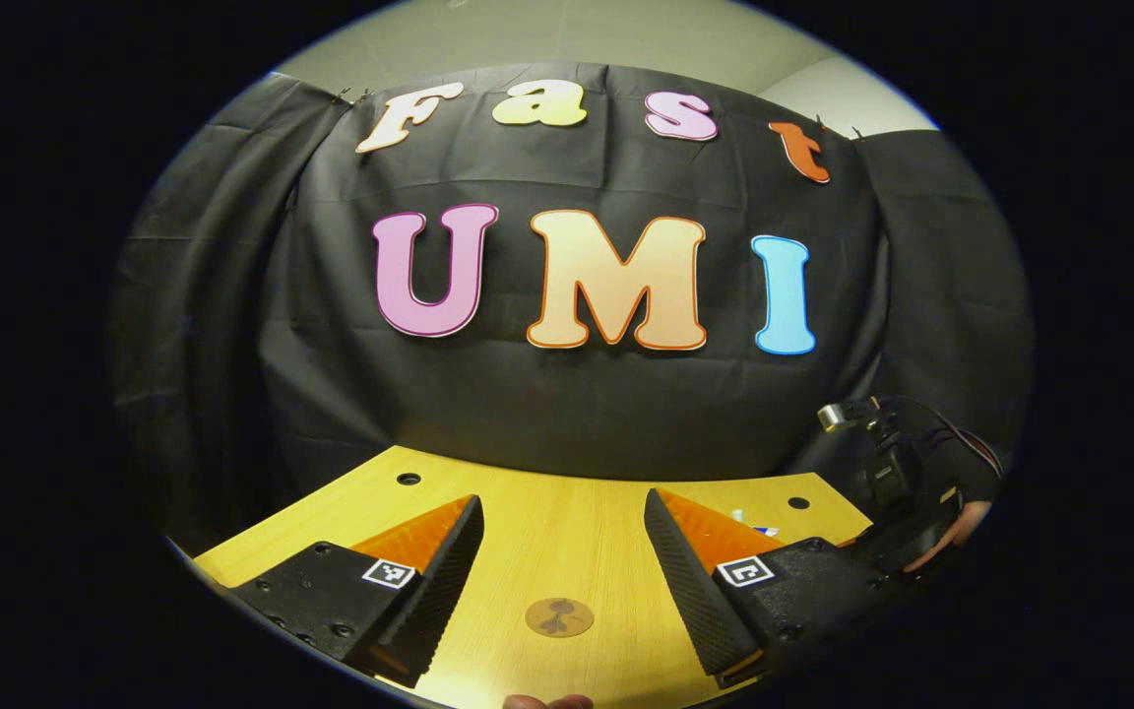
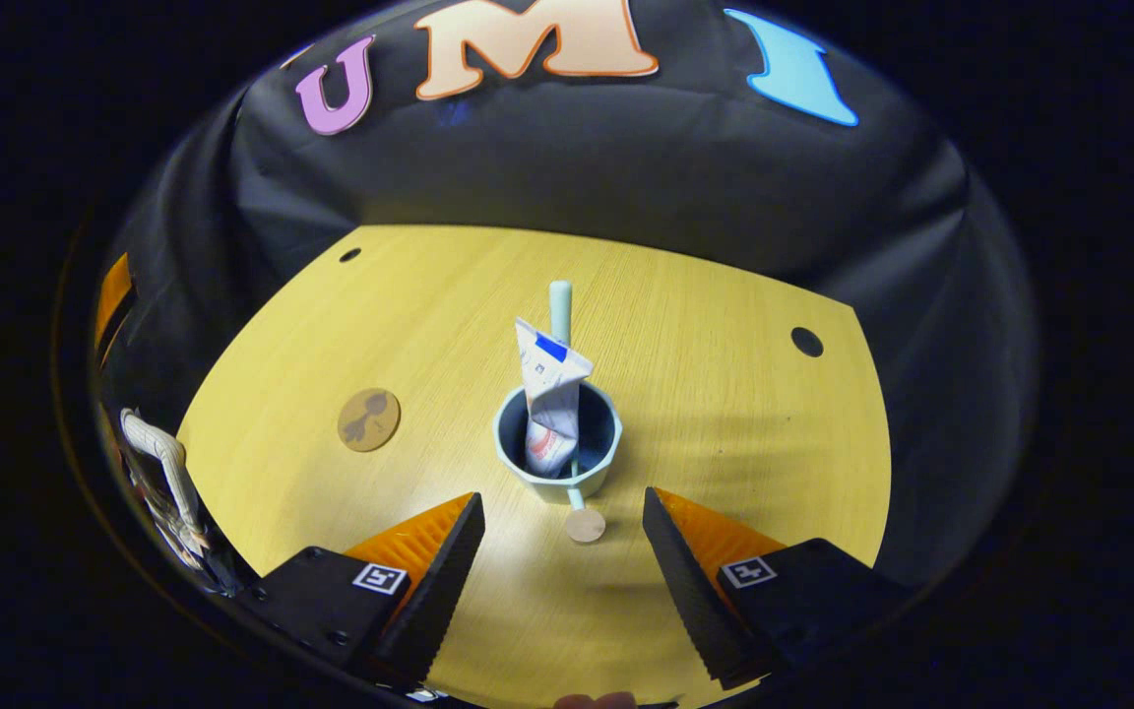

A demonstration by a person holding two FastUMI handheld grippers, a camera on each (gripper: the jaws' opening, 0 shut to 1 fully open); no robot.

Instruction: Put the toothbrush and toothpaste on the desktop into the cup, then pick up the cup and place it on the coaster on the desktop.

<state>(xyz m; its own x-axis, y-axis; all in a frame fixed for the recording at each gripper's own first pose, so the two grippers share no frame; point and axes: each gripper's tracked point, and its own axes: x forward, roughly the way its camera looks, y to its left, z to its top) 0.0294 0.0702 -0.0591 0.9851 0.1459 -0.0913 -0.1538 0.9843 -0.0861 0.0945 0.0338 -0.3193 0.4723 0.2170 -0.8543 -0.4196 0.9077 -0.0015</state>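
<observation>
Both tongs stand wide and hold nothing; the cup is loaded and sits off the coaster.

From my right tongs (image 2: 563,527) I see the cup (image 2: 557,443) standing upright on the desk (image 2: 724,414) just ahead of the wide-open jaws, its stick handle pointing back toward the gap between them. The toothpaste (image 2: 552,389) stands crumpled inside the cup, and the toothbrush (image 2: 560,300) rises behind it, leaning away from me. The coaster (image 2: 369,419) lies flat ahead and to the left of these tongs, well apart from the cup. From my left tongs (image 1: 563,527), also spread wide, the coaster (image 1: 559,617) lies bare on the desk (image 1: 567,512) between the two fingers, low and close in. Off to their right I see the other gripper in a hand (image 1: 956,522).
</observation>
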